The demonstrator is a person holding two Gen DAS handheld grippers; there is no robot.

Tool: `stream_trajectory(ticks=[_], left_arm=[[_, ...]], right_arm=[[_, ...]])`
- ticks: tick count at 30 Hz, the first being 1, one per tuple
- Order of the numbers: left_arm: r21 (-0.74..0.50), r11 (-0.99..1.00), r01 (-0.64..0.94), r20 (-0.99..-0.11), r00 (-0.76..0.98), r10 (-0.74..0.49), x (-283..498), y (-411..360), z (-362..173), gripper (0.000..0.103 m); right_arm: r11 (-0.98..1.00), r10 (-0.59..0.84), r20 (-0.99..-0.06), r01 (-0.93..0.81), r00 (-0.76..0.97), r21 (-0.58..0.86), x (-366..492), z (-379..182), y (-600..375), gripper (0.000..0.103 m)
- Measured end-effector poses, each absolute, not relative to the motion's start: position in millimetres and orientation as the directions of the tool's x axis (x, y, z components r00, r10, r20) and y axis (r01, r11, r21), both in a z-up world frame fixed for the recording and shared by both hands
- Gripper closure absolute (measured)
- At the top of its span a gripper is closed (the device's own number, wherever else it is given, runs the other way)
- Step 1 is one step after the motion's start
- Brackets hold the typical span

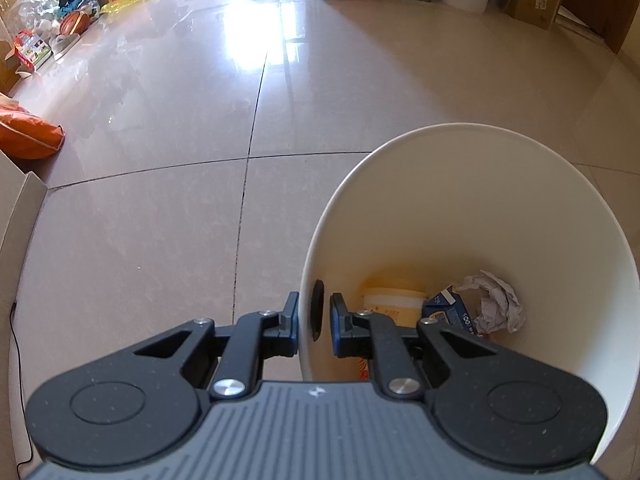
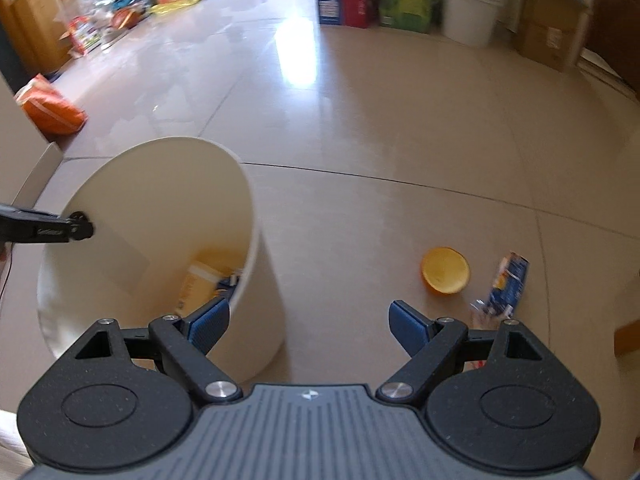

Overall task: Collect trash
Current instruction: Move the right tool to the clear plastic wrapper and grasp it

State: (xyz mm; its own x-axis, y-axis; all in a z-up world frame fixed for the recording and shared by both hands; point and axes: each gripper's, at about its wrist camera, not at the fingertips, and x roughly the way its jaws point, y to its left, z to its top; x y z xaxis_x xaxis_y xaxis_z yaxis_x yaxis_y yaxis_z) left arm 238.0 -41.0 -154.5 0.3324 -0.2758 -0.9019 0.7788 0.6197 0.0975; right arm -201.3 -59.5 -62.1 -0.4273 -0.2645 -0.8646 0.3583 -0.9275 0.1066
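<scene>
Left gripper (image 1: pixel 314 316): its two fingers are closed on the near wall of the white trash bin (image 1: pixel 500 184), one finger outside and one inside; a dark oval pad presses on the inner face of the wall. In the right wrist view the same gripper (image 2: pixel 78 229) comes in from the left edge and pinches the bin rim (image 2: pixel 160 142).
Right gripper (image 2: pixel 309 322): the blue-padded fingers stand wide apart and hold nothing; the left fingertip (image 2: pixel 210 320) shows in front of the bin side.
Trash bin: tall, round, cream-white plastic, leaning on the tiled floor (image 1: pixel 160 240), with the open mouth turned to the cameras.
Trash inside the bin: a yellow and white paper cup (image 1: pixel 394 302), a blue carton (image 1: pixel 450 312) and a crumpled ball of white paper (image 1: pixel 498 300) lie together at the bottom, touching each other.
Trash on the floor: a round yellow lid (image 2: pixel 445 270), hollow side up, lies to the right of the bin, well apart from it. Just beside the lid lies a flattened blue carton (image 2: pixel 506 286) with white print, a little blurred.
Room edge: an orange bag (image 2: pixel 50 106) at the left, cardboard boxes (image 2: pixel 550 34) and a white bucket (image 2: pixel 470 14) along the far wall.
</scene>
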Motion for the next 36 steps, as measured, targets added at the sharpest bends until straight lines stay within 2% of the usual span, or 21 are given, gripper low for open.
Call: stream_trajectory(ticks=[8,14,24,29,36], left_arm=[[0.123,0.603,0.788,-0.902,0.342,-0.262,236,-46,-153,0.09],[0.123,0.604,0.788,-0.902,0.343,-0.263,230,-45,-150,0.09],[0.121,0.61,0.783,-0.903,0.342,-0.261,230,-47,-151,0.09],[0.12,0.612,0.782,-0.903,0.343,-0.261,229,-48,-154,0.09],[0.114,0.617,0.778,-0.907,0.335,-0.256,232,-47,-150,0.09]], right_arm=[[-0.958,-0.212,-0.869,0.27,-0.447,0.095,-202,-73,-24,0.013],[-0.984,-0.13,-0.882,0.167,-0.453,0.059,-203,-102,13,0.012],[-0.997,-0.078,-0.887,0.058,-0.454,0.058,-221,-195,88,0.005],[-0.996,-0.079,-0.907,0.006,-0.413,0.084,-248,-245,110,0.005],[-1.0,-0.02,-0.941,0.01,-0.337,0.018,-288,-304,115,0.005]])
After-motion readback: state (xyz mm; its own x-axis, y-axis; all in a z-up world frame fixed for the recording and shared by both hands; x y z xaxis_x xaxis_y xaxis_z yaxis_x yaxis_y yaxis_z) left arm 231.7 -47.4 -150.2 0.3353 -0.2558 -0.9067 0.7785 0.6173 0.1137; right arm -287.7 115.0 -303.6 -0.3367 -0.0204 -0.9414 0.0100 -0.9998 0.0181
